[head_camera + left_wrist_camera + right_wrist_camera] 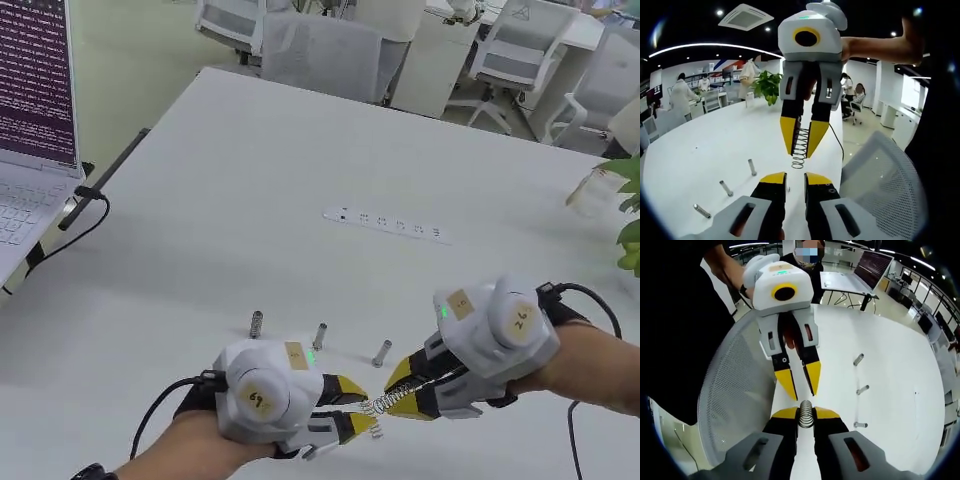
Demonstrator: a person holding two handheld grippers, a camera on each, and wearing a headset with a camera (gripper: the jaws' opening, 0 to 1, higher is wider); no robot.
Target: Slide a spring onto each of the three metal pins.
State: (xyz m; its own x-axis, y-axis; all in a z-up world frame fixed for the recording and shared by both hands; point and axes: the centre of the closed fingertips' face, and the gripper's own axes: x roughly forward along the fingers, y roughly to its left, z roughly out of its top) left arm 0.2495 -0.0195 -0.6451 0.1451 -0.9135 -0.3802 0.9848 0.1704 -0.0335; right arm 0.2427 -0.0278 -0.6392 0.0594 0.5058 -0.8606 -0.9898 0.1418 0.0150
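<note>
Three short metal pins (256, 323) (319, 336) (381, 352) stand in a row on the white table; they also show as pins (726, 188) and pins (862, 389). Near the table's front edge my right gripper (402, 392) is shut on a small steel spring (383, 401), which points left toward my left gripper (352, 405). The spring (806, 414) sits pinched between the right jaws. In the left gripper view the spring (800, 147) hangs from the right gripper (803, 142), just beyond my left gripper (795, 178), whose jaws stand slightly apart and hold nothing.
A laptop (30, 100) with a black cable (75, 225) sits at the far left. A white power strip (385, 222) lies mid-table. A plant (630, 215) is at the right edge, and office chairs (320, 50) stand beyond the table. A mesh chair (740, 390) is close behind.
</note>
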